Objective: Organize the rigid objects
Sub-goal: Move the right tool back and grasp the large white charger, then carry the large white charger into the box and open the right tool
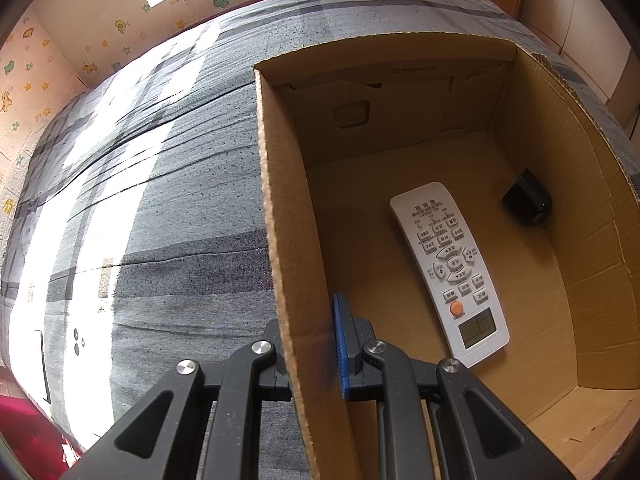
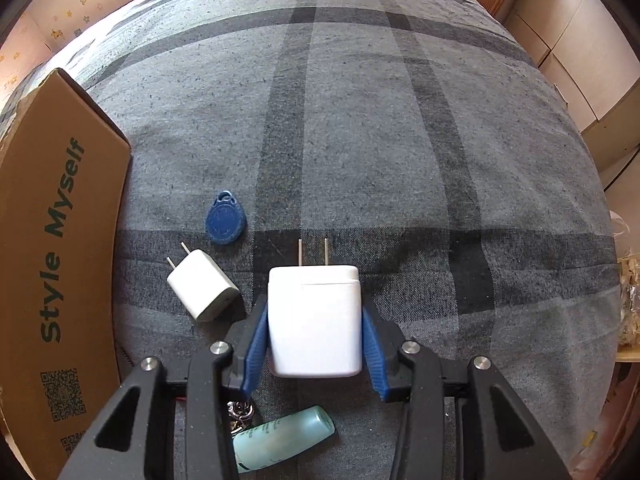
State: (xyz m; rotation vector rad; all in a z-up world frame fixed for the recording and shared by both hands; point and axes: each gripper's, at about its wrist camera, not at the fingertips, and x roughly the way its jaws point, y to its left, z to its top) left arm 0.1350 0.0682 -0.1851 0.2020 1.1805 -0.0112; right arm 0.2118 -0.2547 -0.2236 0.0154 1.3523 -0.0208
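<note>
Right gripper [image 2: 315, 344] around smooth white charger [image 2: 314, 320]

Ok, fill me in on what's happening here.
Someone is tidying small items off a bed into a cardboard box. The left claw straddles the box's side wall, steadying it; a remote and a small black item already lie inside. The right claw is shut on a large white charger. A smaller charger, blue key fob and green tube remain on the bed.
</note>
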